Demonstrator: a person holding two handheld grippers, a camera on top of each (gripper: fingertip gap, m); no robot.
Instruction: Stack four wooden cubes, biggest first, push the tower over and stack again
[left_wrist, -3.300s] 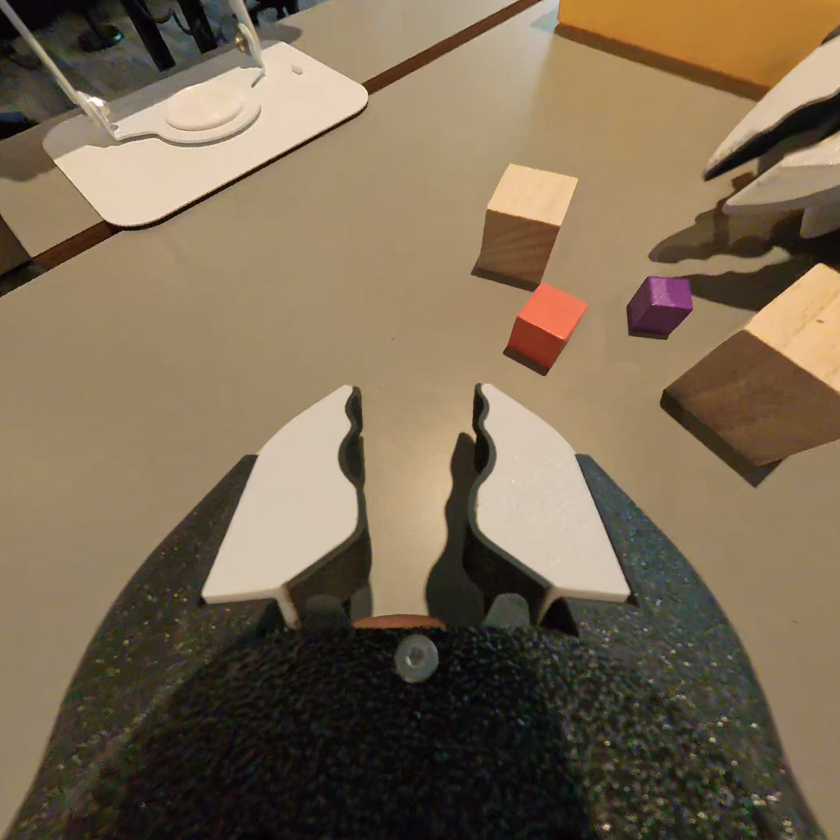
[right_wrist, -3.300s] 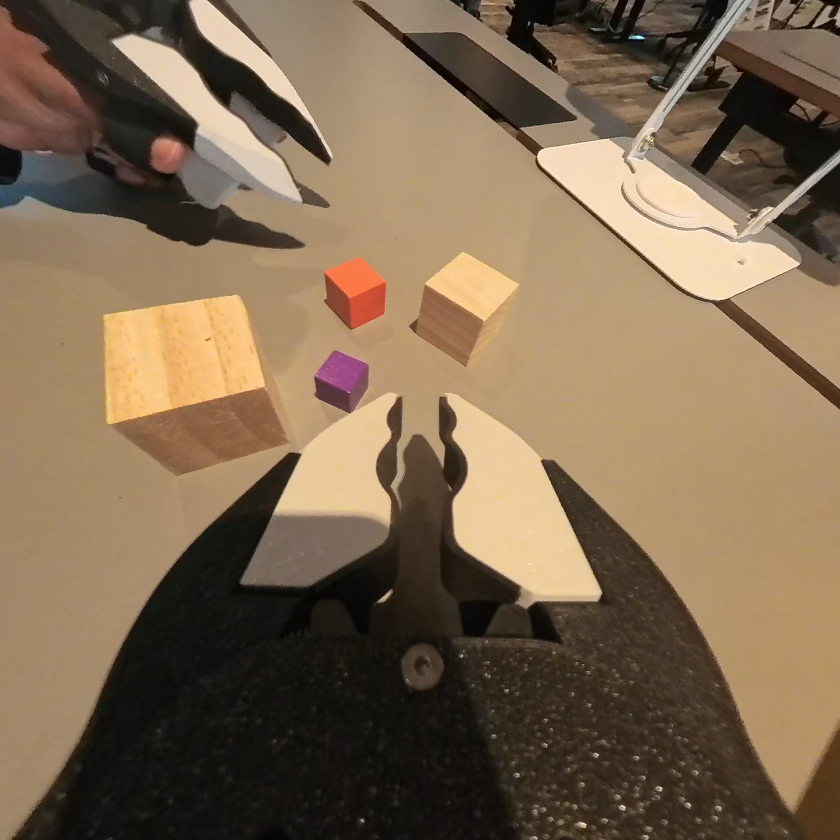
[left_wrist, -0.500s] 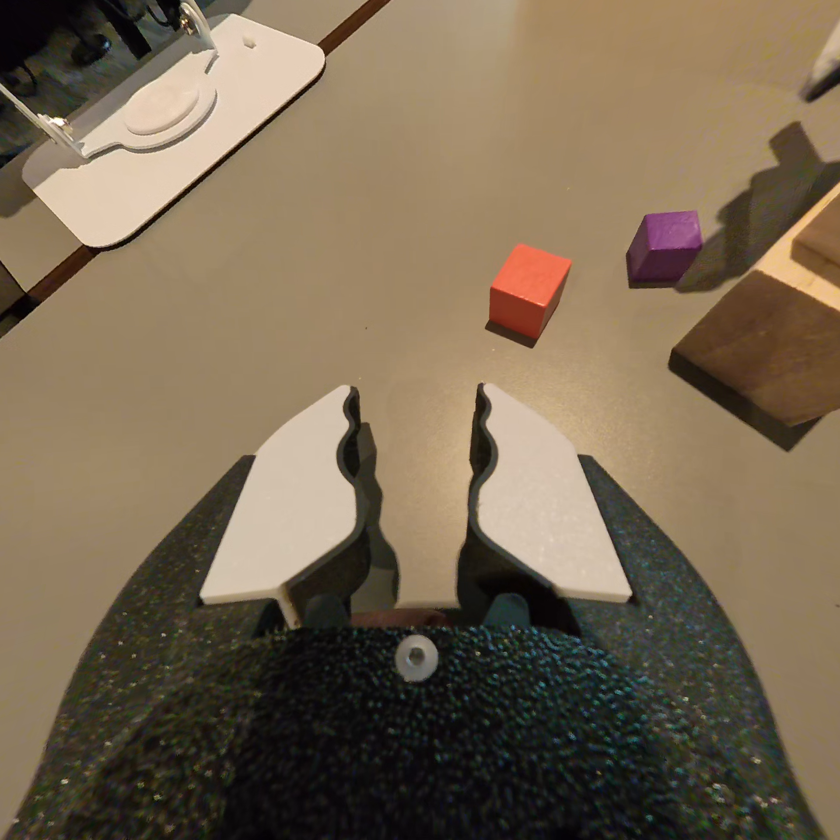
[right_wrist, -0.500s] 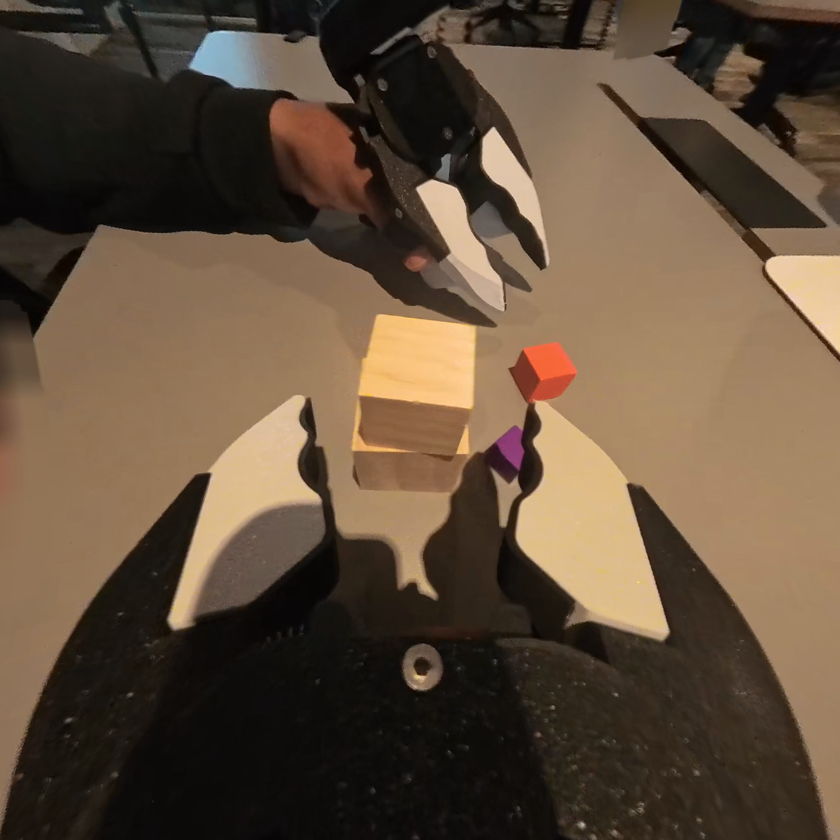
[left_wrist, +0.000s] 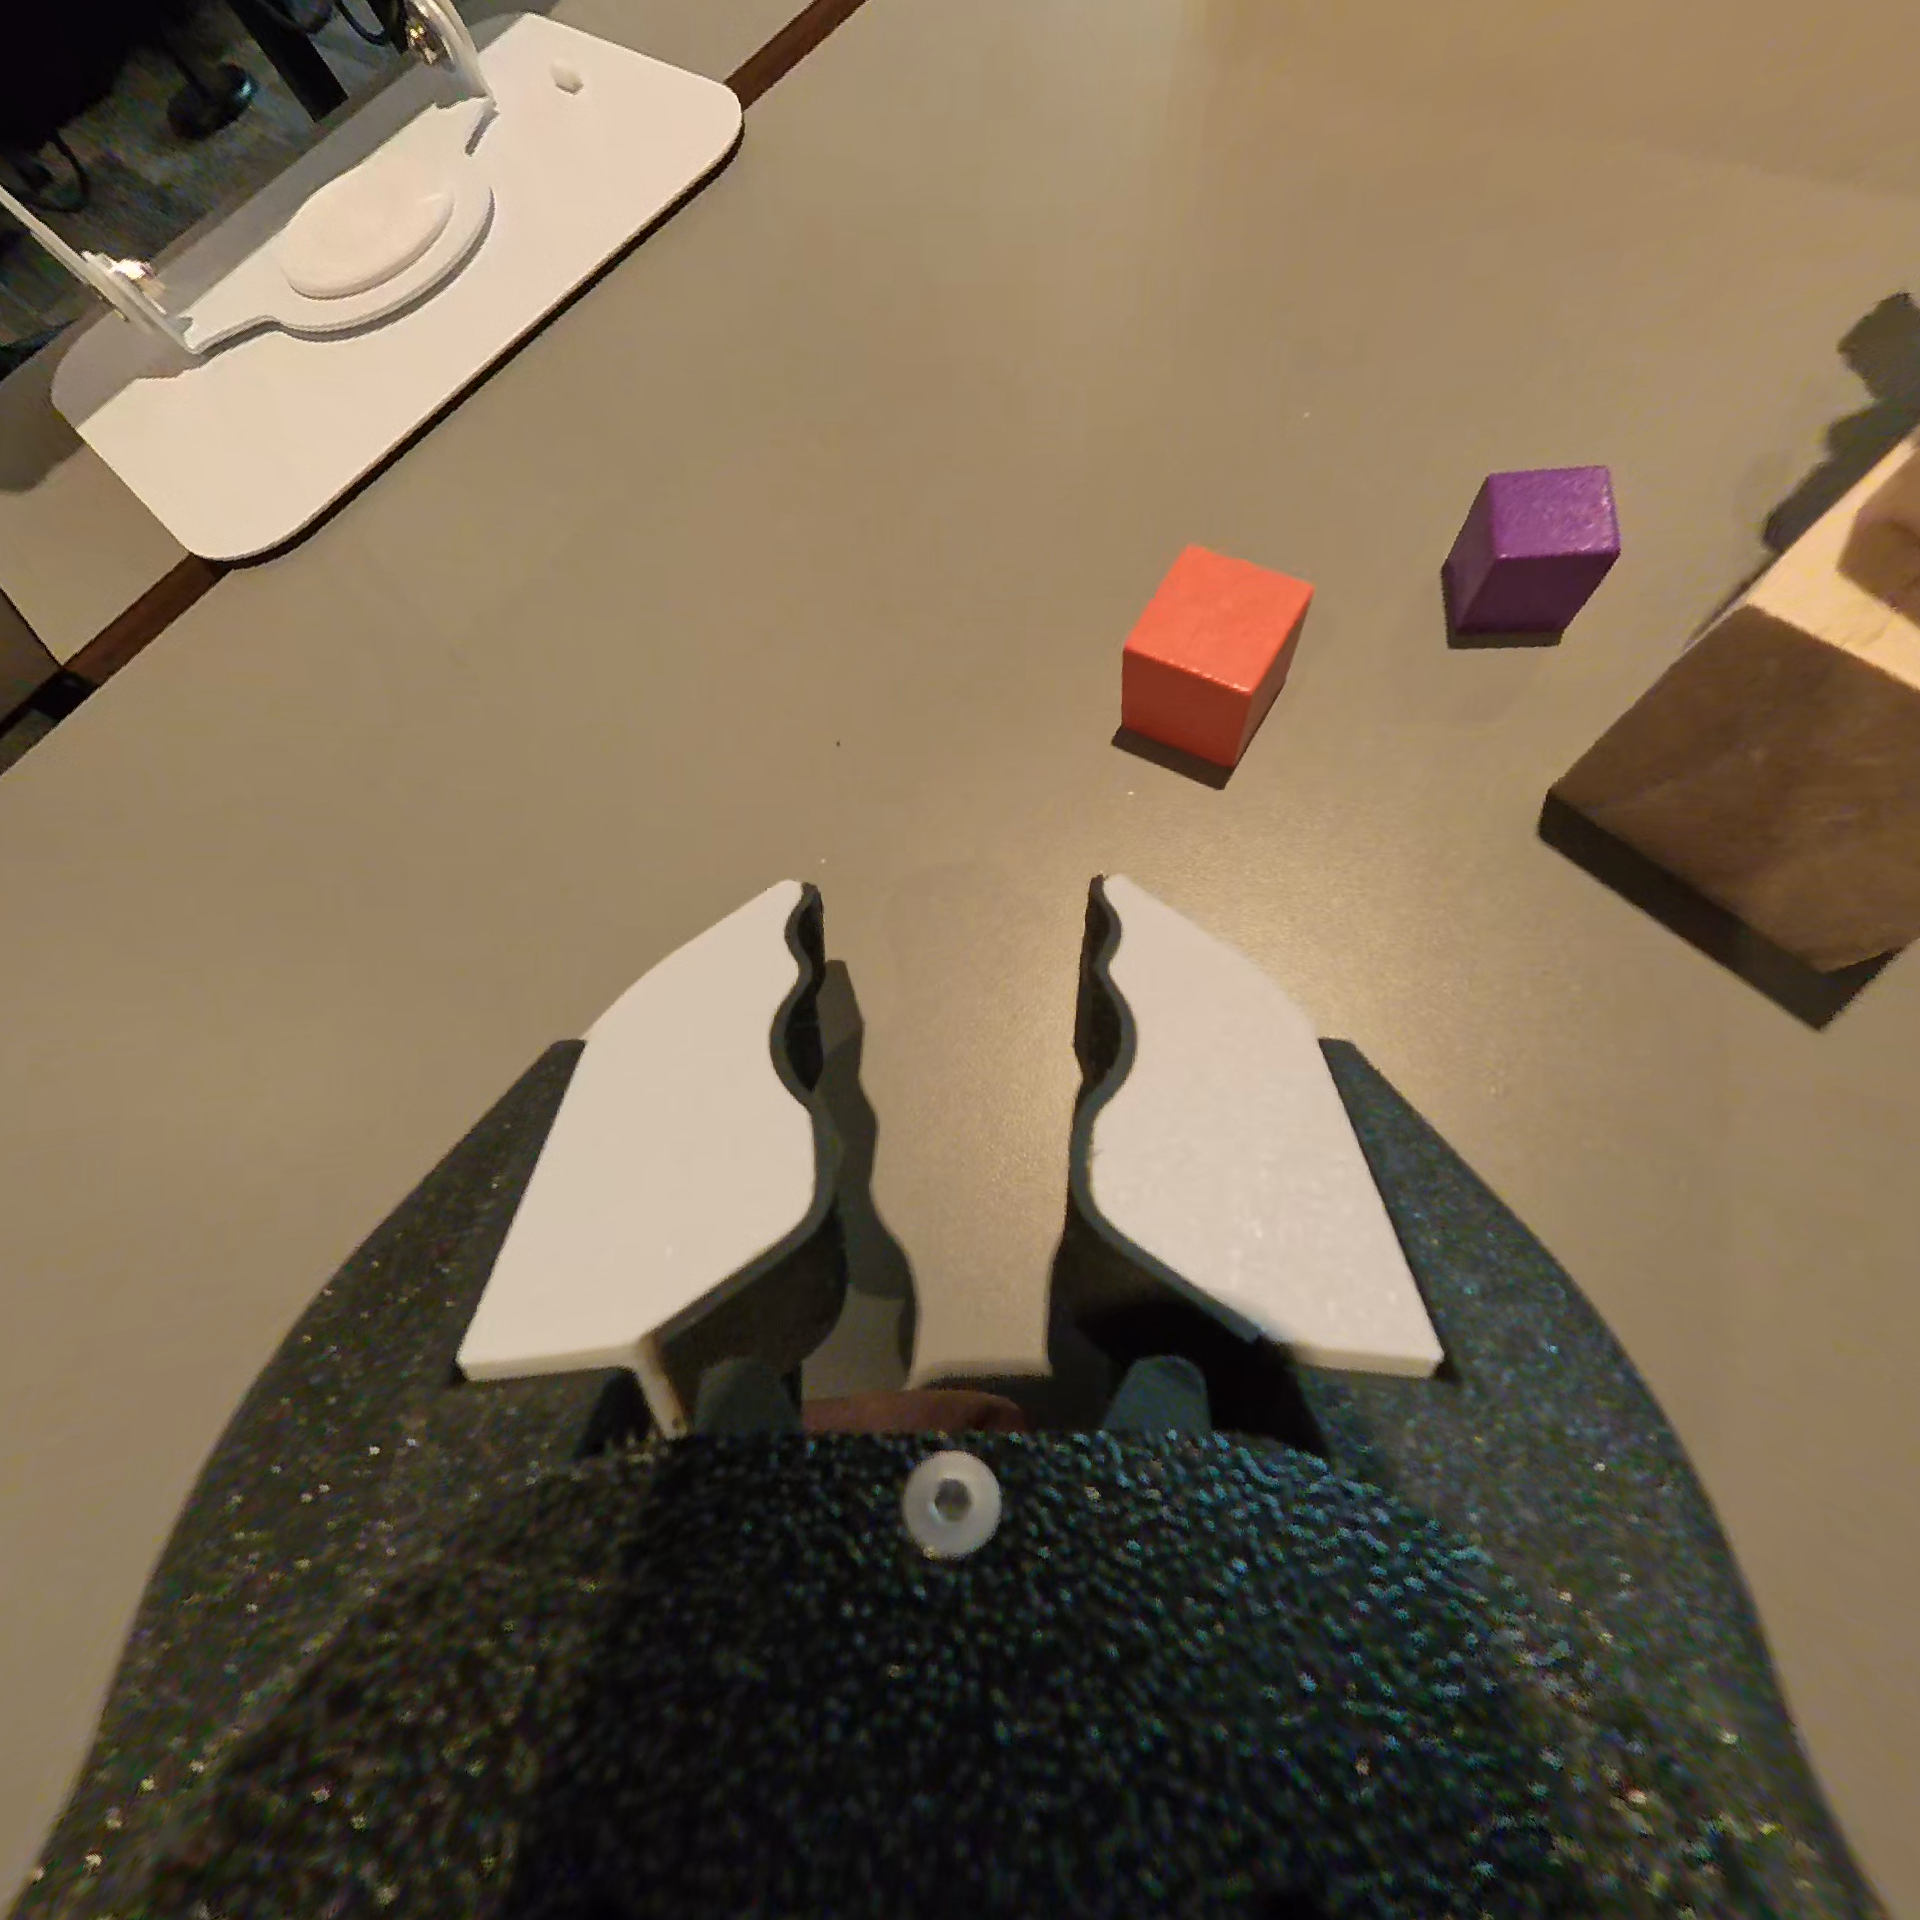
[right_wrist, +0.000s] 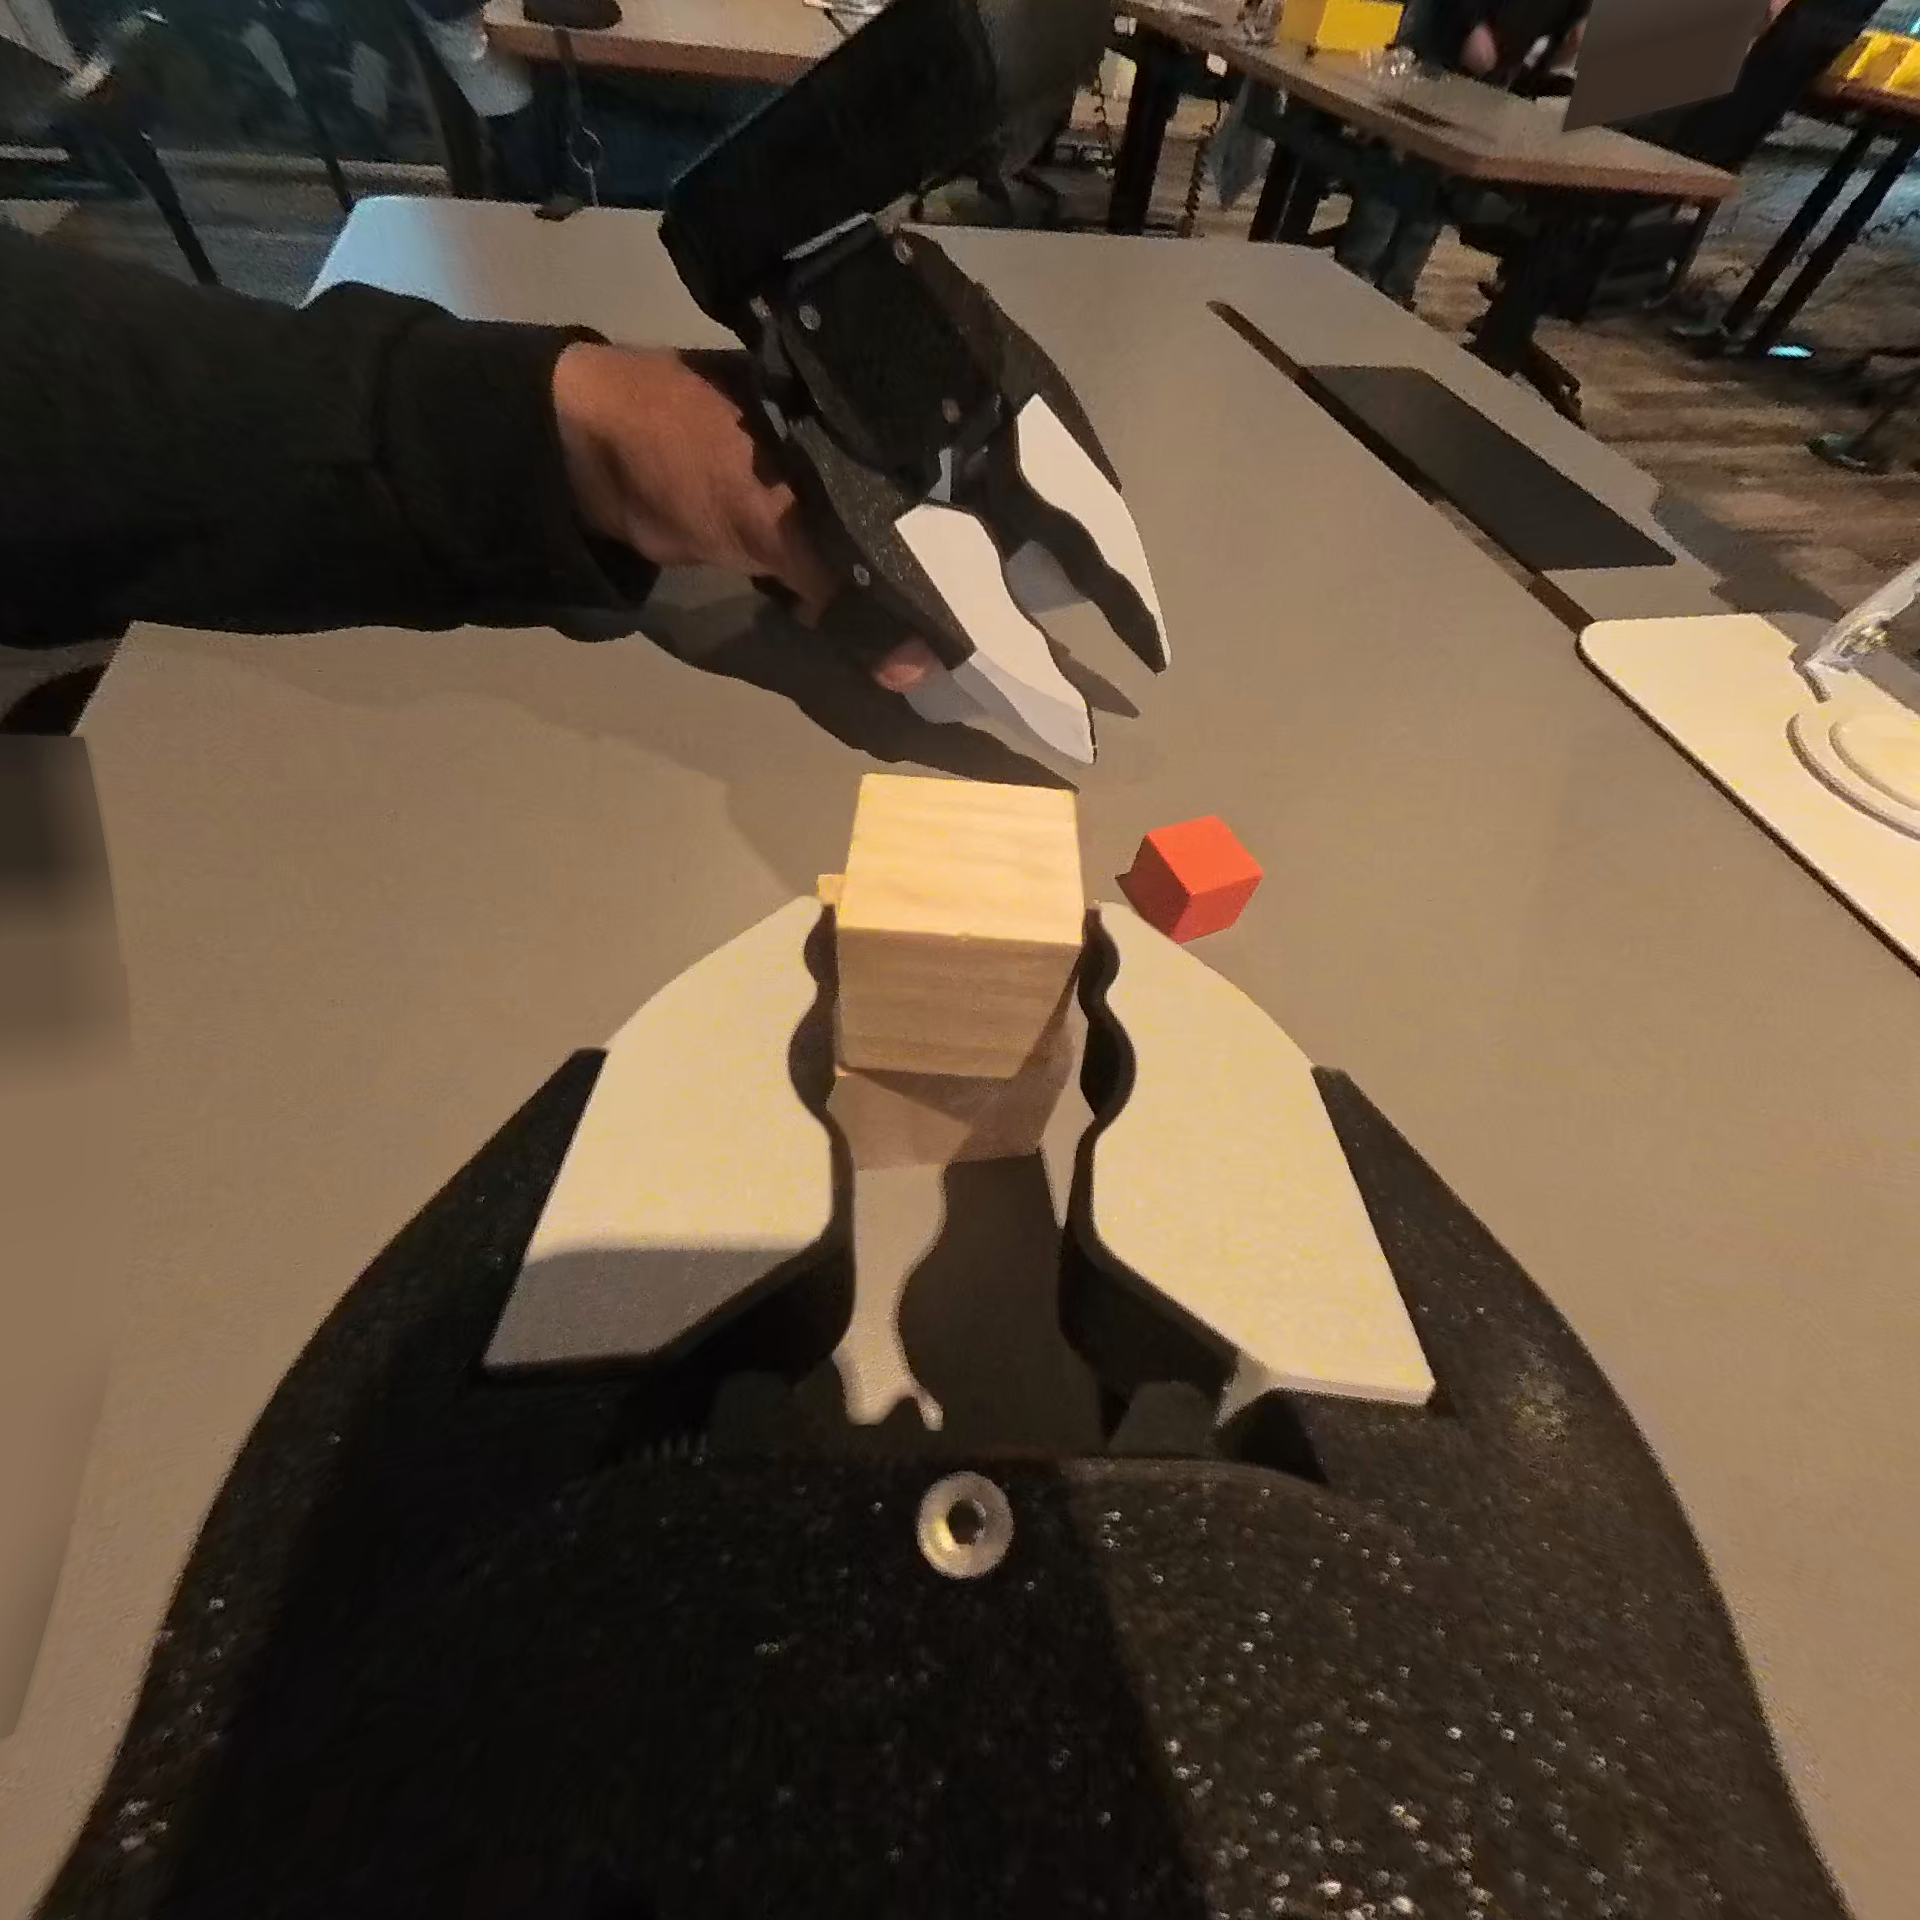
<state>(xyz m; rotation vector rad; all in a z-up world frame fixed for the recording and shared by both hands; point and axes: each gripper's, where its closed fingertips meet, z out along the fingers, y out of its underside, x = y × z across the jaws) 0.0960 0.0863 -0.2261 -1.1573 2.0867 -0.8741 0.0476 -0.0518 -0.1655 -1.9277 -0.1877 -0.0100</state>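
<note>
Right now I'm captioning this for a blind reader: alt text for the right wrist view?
The right gripper brackets a medium wooden cube stacked on a larger wooden cube. Beyond, the hand-held left gripper hovers open above the grey table near a red cube.

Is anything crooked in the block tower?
Yes. The medium wooden cube sits twisted on the big wooden cube, so their edges don't line up. The right hand-held gripper flanks it.

the right gripper (right_wrist: 956, 914) is held level, jaws parted; the left gripper (left_wrist: 951, 894) is held tilted downward by a hand (right_wrist: 675, 468), jaws parted
</note>
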